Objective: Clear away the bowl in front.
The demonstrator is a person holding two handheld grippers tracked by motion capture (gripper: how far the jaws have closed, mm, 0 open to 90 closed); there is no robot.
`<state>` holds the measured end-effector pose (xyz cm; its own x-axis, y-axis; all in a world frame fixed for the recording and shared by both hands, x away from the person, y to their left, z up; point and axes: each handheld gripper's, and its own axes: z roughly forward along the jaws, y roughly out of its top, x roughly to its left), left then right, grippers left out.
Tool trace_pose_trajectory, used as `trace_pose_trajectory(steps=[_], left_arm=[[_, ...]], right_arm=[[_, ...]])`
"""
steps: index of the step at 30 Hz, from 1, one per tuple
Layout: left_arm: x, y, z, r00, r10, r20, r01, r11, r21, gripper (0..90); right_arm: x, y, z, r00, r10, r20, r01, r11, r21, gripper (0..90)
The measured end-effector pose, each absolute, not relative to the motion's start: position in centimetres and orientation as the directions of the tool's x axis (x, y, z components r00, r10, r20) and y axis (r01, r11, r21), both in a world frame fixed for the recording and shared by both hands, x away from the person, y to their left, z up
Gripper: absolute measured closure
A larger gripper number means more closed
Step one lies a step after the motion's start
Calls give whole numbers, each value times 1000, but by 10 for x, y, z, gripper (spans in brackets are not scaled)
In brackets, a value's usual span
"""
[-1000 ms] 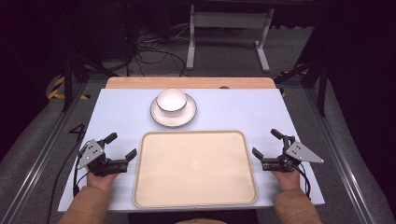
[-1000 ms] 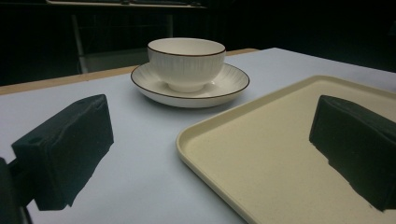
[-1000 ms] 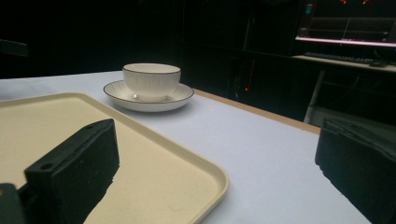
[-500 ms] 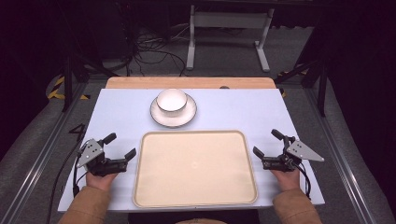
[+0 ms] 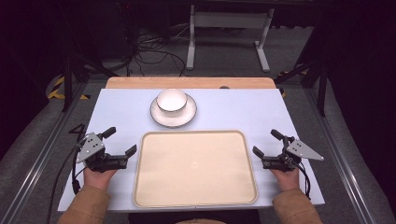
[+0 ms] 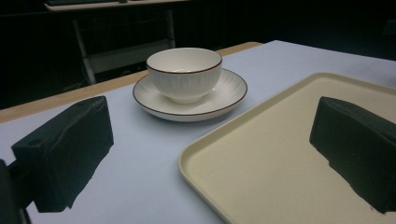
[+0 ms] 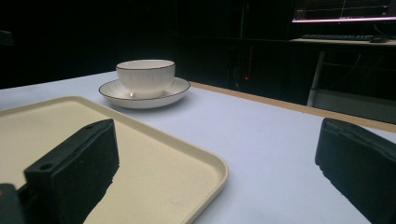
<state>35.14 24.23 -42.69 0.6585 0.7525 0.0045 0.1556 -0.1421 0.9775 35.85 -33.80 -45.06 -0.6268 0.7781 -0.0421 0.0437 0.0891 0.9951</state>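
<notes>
Dark room around a pale blue surface [image 5: 116, 116]. I see my left gripper [image 5: 119, 147] and right gripper [image 5: 267, 143] with fingers wide apart, holding nothing, flanking the bare tray [image 5: 196, 168]. Bowl [image 5: 171, 100] sits on its saucer [image 5: 173, 116] at upper center; nothing looks started.

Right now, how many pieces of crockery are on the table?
2: a bowl sitting in a plate, both beyond the empty tray's far edge. Nothing seems hidden.

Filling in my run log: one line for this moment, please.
left tool: open, beside tray | right tool: open, beside tray | bowl: on saucer, beyond tray | tray: empty
</notes>
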Motion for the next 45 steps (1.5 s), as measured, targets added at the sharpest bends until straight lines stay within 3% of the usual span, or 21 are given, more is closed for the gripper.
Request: trace_pose_trajectory(steps=[17, 34, 45], left_arm=[[363, 242, -401, 676, 735, -52, 154, -72, 985, 2], [390, 227, -377, 686, 727, -12, 120, -97, 988, 4], [410, 222, -366, 695, 718, -42, 139, -77, 987, 5]], right_arm=[[359, -334, -451, -625, 779, -53, 54, 111, 992, 0], [360, -335, -451, -626, 779, -40, 63, 101, 993, 0], [360, -335, -451, -627, 779, -32, 68, 96, 993, 0]])
